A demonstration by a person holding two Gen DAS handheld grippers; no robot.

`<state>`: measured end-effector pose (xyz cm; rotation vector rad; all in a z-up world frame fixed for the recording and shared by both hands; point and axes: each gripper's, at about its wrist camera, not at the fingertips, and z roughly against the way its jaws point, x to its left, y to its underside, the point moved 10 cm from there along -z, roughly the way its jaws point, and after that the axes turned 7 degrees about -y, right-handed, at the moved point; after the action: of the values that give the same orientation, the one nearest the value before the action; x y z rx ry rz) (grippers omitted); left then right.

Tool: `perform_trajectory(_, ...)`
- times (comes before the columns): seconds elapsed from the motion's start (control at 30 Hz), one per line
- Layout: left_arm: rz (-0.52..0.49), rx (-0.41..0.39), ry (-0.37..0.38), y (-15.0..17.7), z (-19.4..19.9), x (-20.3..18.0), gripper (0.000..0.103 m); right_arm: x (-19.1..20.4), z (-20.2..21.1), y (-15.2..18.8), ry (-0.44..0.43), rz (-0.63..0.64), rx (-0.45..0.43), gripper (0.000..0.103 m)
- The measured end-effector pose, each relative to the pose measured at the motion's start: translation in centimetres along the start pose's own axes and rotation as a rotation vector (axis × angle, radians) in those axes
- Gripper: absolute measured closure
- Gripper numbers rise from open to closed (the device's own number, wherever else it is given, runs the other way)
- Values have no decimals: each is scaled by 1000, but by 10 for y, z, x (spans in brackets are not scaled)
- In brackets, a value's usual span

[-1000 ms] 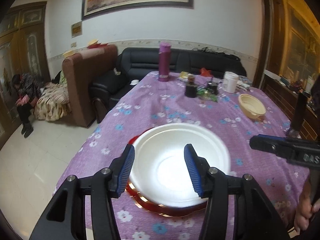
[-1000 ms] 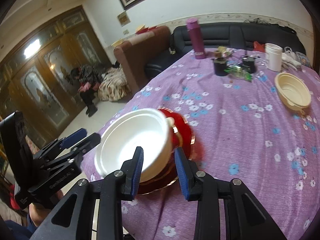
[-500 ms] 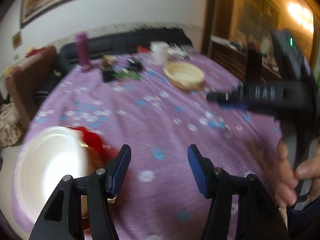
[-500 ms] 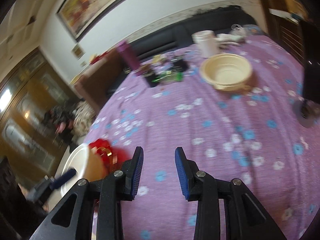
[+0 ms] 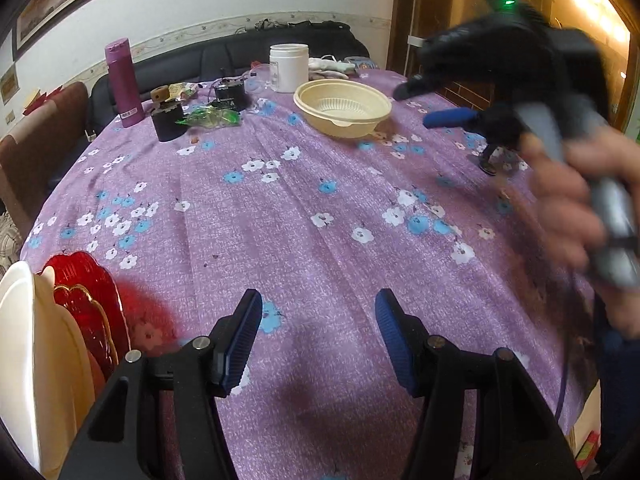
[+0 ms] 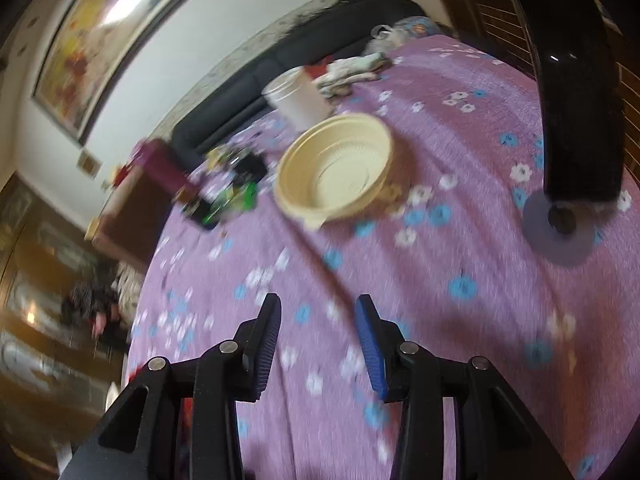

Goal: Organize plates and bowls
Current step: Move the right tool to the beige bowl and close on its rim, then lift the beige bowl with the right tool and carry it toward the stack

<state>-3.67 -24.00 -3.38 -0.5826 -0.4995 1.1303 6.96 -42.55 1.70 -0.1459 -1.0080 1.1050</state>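
Observation:
A cream bowl (image 5: 343,107) sits at the far side of the purple flowered table (image 5: 304,216); it also shows in the right wrist view (image 6: 335,168). A white bowl (image 5: 24,360) rests on a red plate (image 5: 86,304) at the table's near left edge. My left gripper (image 5: 318,338) is open and empty above bare cloth. My right gripper (image 6: 318,344) is open and empty, pointed toward the cream bowl; in the left wrist view it (image 5: 448,117) is held blurred at the right, near that bowl.
A white jar (image 5: 289,67), a purple bottle (image 5: 124,82), dark small containers (image 5: 168,120) and a green wrapper (image 5: 208,118) stand at the far side. A black stand on a round base (image 6: 568,216) is at the right. A black sofa is behind the table.
Both grippers have swung right, away from the white bowl and red plate, toward the cream bowl. The right gripper has moved further toward it. Both stay open.

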Motion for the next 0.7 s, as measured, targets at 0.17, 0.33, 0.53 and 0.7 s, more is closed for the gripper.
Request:
perform_trajectory(0.17, 12, -1, 7, -3, -4, 7, 45, -16, -40, -31, 49, -97, 1, 57)
perform_trajectory(0.33, 23, 4, 13, -3, -8, 15, 45, -36, -76, -44, 81, -185, 11, 57)
perform_trajectory(0.53, 33, 0, 10, -4, -9, 19, 45, -39, -97, -44, 127, -106, 53, 89)
perform_trajectory(0.7, 31, -15, 8, -6, -3, 18, 45, -22, -71, -40, 141, 45, 42, 94)
